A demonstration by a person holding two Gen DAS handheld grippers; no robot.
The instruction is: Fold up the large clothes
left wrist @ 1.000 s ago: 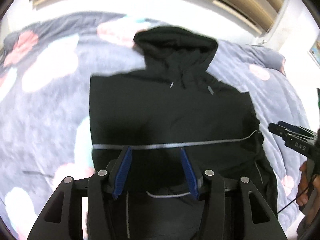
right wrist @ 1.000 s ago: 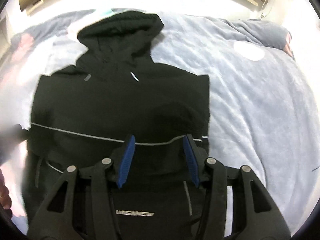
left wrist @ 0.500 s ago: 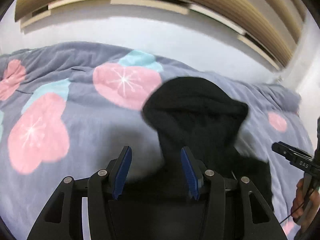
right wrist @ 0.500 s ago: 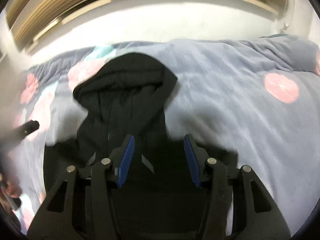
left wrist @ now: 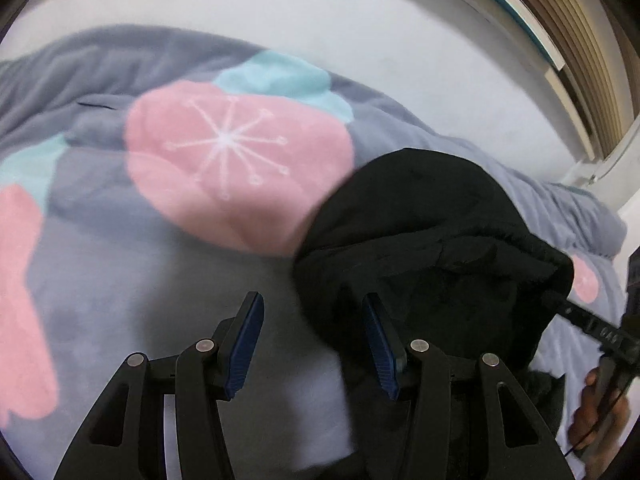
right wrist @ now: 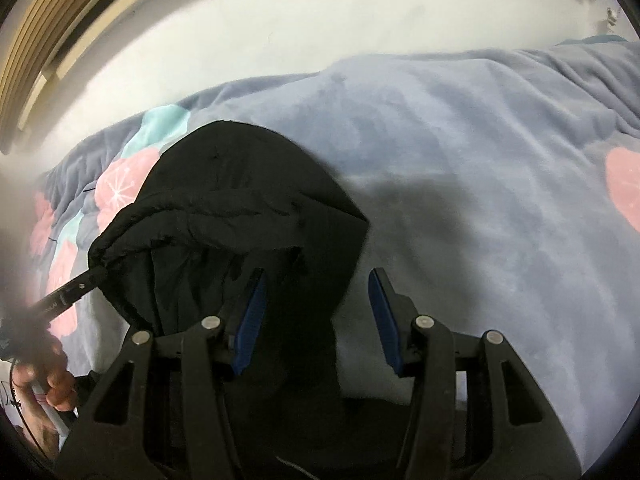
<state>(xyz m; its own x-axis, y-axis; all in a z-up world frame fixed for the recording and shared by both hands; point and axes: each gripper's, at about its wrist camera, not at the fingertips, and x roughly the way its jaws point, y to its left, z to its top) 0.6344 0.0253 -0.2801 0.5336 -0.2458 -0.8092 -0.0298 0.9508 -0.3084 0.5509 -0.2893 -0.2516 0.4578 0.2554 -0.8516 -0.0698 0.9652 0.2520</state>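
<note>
A black hooded jacket lies on the bed; only its hood (left wrist: 432, 240) (right wrist: 240, 200) and a little of the collar show. My left gripper (left wrist: 314, 314) hovers open over the hood's left edge, which runs between its blue pads (left wrist: 250, 332), nearer the right one. My right gripper (right wrist: 318, 294) is open over the hood's right edge, its left pad (right wrist: 252, 312) above black cloth, its right pad above blanket. Each gripper shows in the other's view at the hood's rim: the right gripper (left wrist: 588, 324), the left gripper (right wrist: 76, 286). The jacket's body is hidden under the grippers.
A grey-blue fleece blanket (left wrist: 140, 280) (right wrist: 480, 200) with pink and teal flower patches covers the bed. A white wall (left wrist: 280, 12) and a slatted wooden headboard (left wrist: 592, 40) close off the far side. A hand (right wrist: 52, 384) holds the left gripper, another hand (left wrist: 600, 412) the right.
Both grippers have travelled forward and down from over the jacket's chest to its hood. The body and reflective stripe have dropped out of view. The jaws keep the same gap.
</note>
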